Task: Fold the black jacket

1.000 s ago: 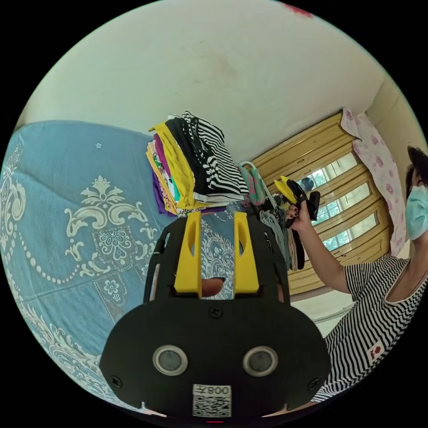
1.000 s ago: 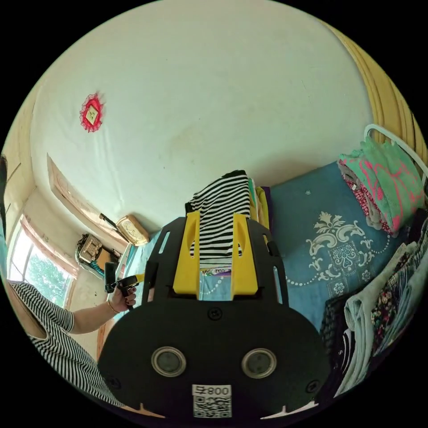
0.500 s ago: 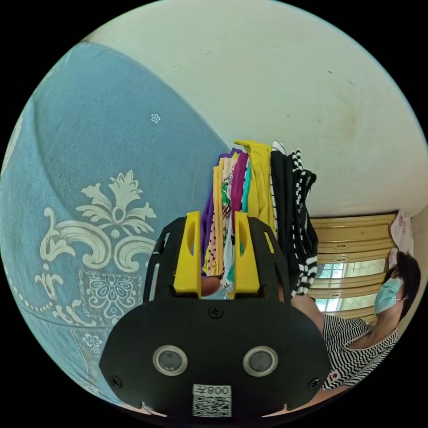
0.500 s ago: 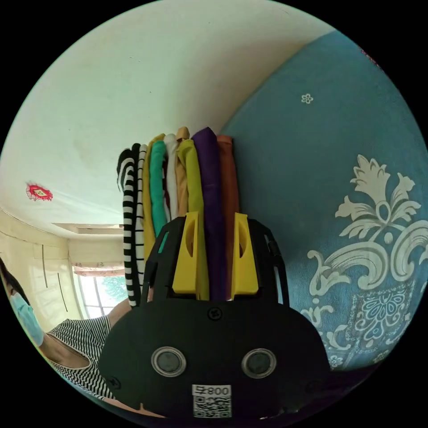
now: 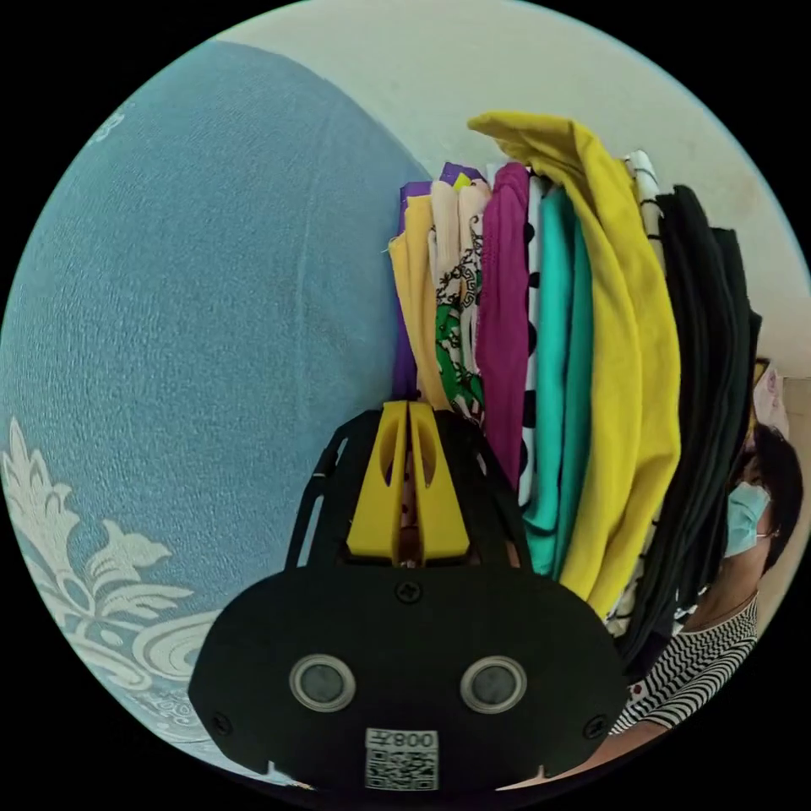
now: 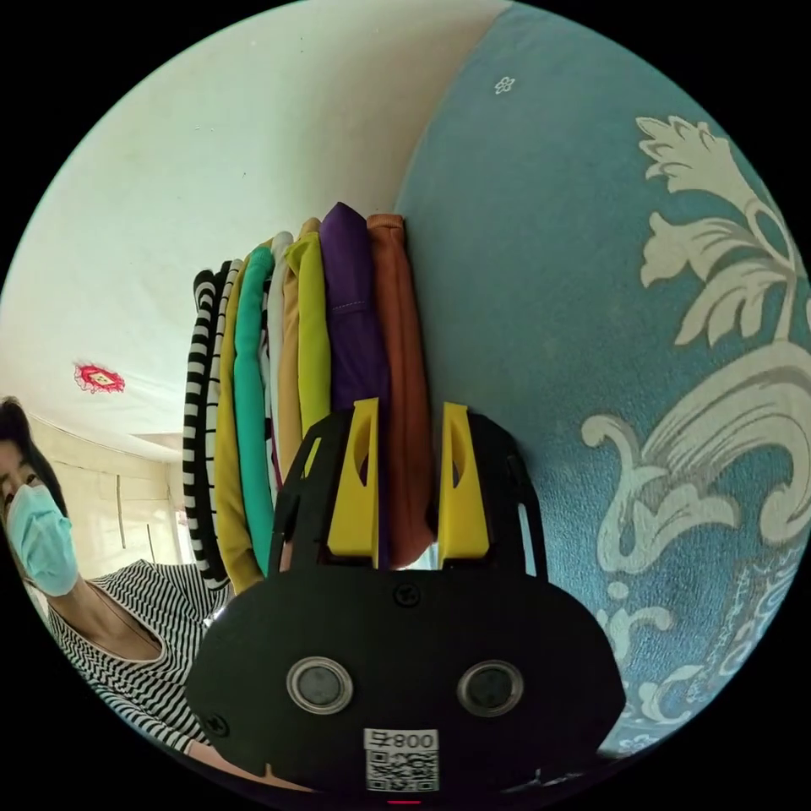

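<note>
while the left gripper [image 5: 409, 422] is pinched closed by the stack of folded clothes [image 5: 549, 355] on the bed [image 5: 194, 296], the right gripper [image 6: 409, 431] gapes wide at it.

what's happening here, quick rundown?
A person is working both grippers at a stack of folded clothes on a blue patterned bedspread. The left gripper has its fingers together near the stack's bottom layers. The right gripper is open, straddling the orange garment at the stack's base.
</note>
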{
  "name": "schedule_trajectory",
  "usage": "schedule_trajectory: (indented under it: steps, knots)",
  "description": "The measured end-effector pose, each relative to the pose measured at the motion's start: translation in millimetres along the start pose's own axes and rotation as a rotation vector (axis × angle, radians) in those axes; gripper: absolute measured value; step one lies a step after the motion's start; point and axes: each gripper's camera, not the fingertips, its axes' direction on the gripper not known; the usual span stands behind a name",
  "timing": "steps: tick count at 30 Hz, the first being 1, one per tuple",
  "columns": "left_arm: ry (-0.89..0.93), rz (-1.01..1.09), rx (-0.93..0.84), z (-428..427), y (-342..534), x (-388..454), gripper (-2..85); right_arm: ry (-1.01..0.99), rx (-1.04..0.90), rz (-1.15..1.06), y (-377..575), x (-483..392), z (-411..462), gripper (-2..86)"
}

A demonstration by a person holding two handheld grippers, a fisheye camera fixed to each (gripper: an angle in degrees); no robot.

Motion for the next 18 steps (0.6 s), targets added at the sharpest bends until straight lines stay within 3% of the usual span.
schedule_trajectory:
  steps: [4,9,18]
  knots:
    - [0.062,-0.049,0.038,7.5,-19.6,-16.0,0.1,-0.018,-0.056,-0.015,-13.3,21.3,34.9,9.2]
    - [0.229,-0.128,0.093,21.1,-35.6,-32.7,-0.2,-0.211,-0.106,0.094,-26.6,74.2,66.8,5.9]
    - [0.341,-0.188,0.137,48.8,-61.9,-35.6,-0.3,-0.131,-0.332,0.053,-86.5,70.0,94.5,3.6]
